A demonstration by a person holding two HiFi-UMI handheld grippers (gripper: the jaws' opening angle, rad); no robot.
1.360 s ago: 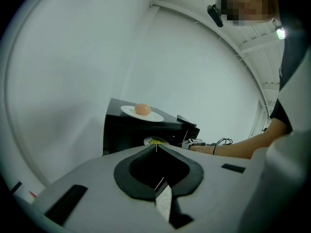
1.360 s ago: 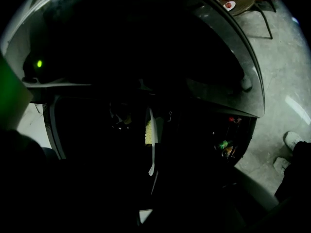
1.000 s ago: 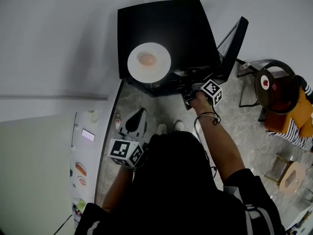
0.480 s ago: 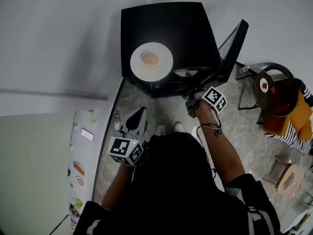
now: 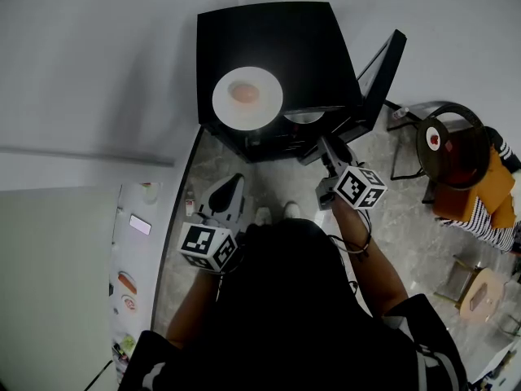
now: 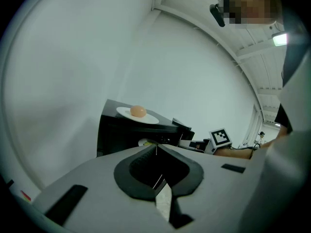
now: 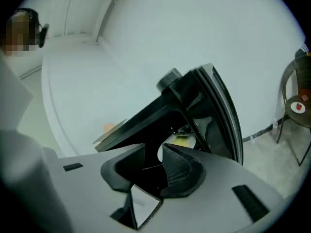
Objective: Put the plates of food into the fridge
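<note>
R gripper (image 5: pixel 328 148) jaws just been opening, empty; plate (image 5: pixel 303 117) in fridge (image 5: pixel 277 47) just ahead

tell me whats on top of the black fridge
A white plate with one round orange food item sits on the fridge. The patch beneath the plate is covered.

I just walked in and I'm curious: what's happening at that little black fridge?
A person is loading a small black fridge, its door open. One plate sits inside. The right gripper has just been opening its jaws, nothing between them. Another plate of food waits on top. The left gripper is shut and empty.
</note>
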